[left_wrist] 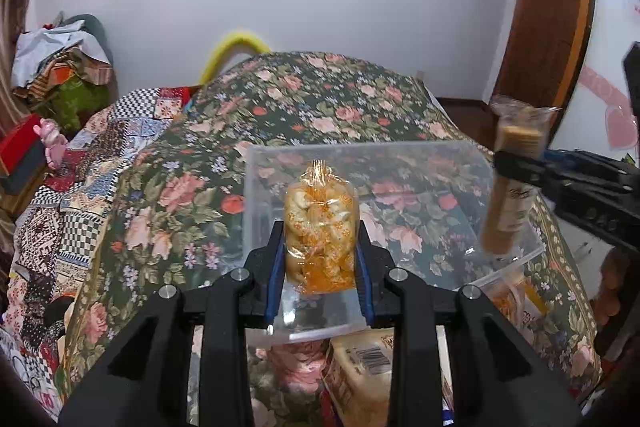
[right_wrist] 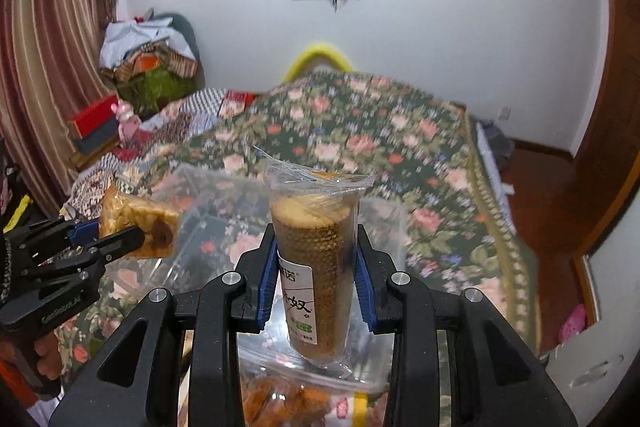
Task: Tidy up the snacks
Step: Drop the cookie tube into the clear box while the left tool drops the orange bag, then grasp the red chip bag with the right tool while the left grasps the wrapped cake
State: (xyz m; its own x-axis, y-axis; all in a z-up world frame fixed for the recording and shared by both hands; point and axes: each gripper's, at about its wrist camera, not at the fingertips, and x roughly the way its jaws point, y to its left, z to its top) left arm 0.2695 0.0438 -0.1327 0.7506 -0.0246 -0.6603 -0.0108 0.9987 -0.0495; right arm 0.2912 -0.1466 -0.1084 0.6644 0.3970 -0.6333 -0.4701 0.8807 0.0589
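Observation:
My left gripper [left_wrist: 320, 247] is shut on an orange snack bag [left_wrist: 320, 227] and holds it upright above a clear plastic box [left_wrist: 440, 163] on the bed. My right gripper [right_wrist: 316, 267] is shut on a clear-wrapped roll of round biscuits [right_wrist: 314, 259], held upright over the same clear box [right_wrist: 192, 187]. In the left wrist view the right gripper [left_wrist: 516, 171] and its biscuit roll [left_wrist: 508, 203] show at the right. In the right wrist view the left gripper [right_wrist: 124, 239] and its snack bag [right_wrist: 136, 223] show at the left.
The floral bedspread [left_wrist: 320, 95] covers the bed. More packaged snacks [left_wrist: 360, 367] lie below the grippers, and a second clear container [left_wrist: 508, 291] holds snacks at the right. Piled clothes [left_wrist: 60, 67] and boxes sit far left. A wooden door [left_wrist: 544, 19] stands at right.

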